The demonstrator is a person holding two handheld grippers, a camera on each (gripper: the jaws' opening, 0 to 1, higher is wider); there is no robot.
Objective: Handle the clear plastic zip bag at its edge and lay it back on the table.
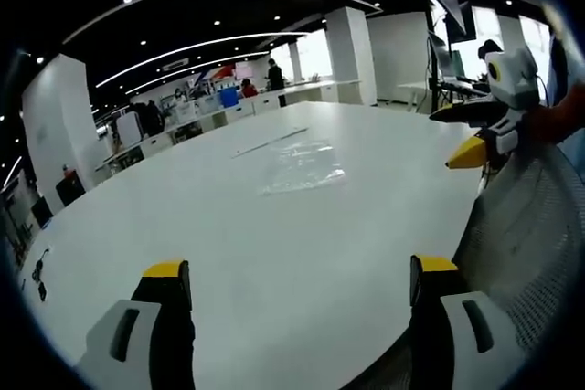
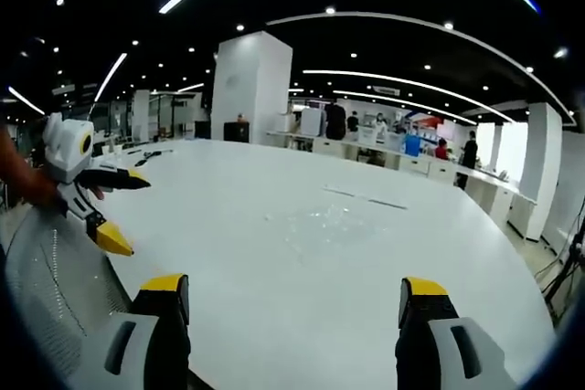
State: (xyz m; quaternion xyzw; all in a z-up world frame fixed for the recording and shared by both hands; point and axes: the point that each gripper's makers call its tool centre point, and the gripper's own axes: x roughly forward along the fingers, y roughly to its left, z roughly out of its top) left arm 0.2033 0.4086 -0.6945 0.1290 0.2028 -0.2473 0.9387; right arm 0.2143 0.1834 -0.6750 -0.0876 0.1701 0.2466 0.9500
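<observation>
I hold both hand-held grippers, left (image 1: 292, 285) and right (image 2: 292, 303), jaws apart, short of the clear plastic zip bag (image 1: 302, 167) lying flat ahead on the white surface (image 1: 183, 216), roughly equidistant.

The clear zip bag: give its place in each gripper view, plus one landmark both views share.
Left gripper view: the clear zip bag lies flat on the white table, just above centre, beyond the open jaws.
Right gripper view: the bag lies near centre, faint against the table.
Shared landmark: the thin dark strip just beyond the bag.

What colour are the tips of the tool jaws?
Yellow, on black jaws; clearest on the left tool in the left gripper view.
</observation>
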